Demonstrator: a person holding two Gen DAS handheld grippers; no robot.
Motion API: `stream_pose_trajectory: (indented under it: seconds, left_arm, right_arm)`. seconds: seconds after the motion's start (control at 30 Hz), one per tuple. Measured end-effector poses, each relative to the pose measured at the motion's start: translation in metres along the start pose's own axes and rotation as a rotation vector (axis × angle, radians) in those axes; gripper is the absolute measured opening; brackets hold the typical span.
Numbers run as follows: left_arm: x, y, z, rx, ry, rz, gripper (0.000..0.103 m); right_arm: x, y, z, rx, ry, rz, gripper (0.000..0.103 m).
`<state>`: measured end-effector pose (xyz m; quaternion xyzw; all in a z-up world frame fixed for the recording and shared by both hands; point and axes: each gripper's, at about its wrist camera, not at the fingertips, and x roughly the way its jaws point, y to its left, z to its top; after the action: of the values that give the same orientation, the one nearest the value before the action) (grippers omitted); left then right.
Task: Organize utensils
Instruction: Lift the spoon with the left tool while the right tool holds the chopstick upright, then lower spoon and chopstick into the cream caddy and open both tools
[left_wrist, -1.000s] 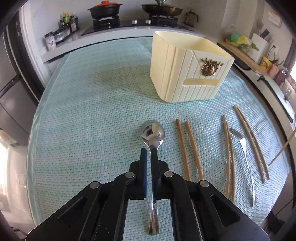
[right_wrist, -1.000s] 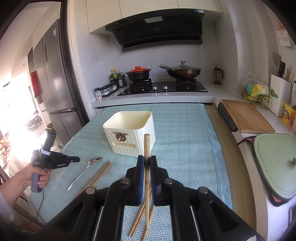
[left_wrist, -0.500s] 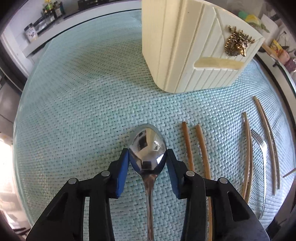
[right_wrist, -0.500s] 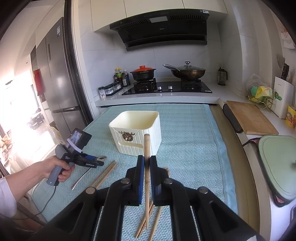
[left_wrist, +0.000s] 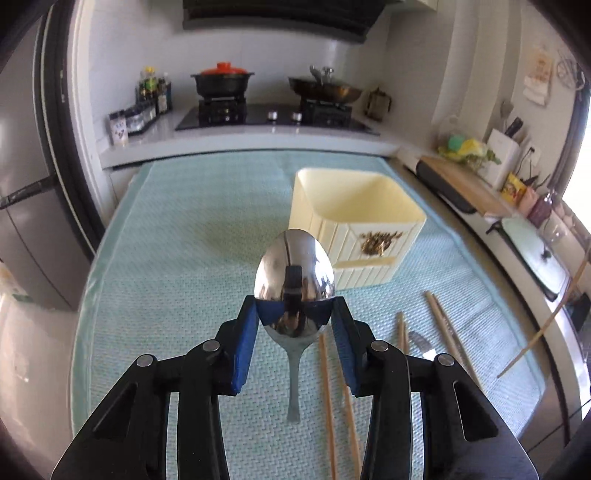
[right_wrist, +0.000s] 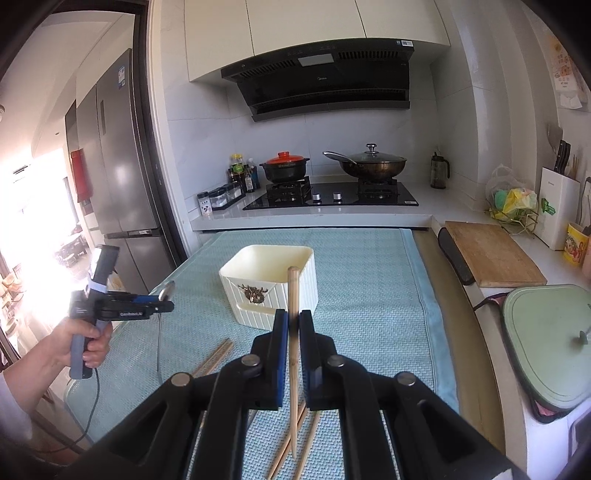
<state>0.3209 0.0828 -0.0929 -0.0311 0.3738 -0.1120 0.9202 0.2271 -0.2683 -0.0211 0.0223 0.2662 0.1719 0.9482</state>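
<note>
Up off the bench, our left gripper (left_wrist: 295, 317) pinched the spoon (left_wrist: 294, 280) bowl; our right gripper's (right_wrist: 293, 328) jaws clamped a chopstick (right_wrist: 293, 354), box (right_wrist: 271, 286) at twelve o'clock.

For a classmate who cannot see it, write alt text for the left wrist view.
Left tongs grip a shiny spoon by its bowl, lifted above a teal mat. Behind stands an empty cream box; wooden chopsticks lie below.

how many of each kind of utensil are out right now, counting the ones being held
spoon: 1
fork: 1 (mostly hidden)
chopsticks: 7 (6 on the mat, 1 held)
total: 9
</note>
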Motion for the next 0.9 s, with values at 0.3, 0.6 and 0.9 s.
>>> stream_pose_trajectory:
  seconds: [0.3,0.6,0.9]
  left_arm:
    - [-0.017,0.001,0.017,-0.024,-0.161,-0.032,0.04]
    - [-0.02,-0.017,0.054,-0.011,-0.186,-0.089,0.04]
    - [0.01,-0.04,0.102,0.017,-0.225,-0.081,0.04]
  right_arm:
    - [0.009,0.009,0.027,-0.013,-0.038,0.006,0.007]
    - [0.018,0.017,0.071,-0.017,-0.086,0.037,0.007]
    - [0.05,0.023,0.12,-0.015,-0.132,0.045,0.007]
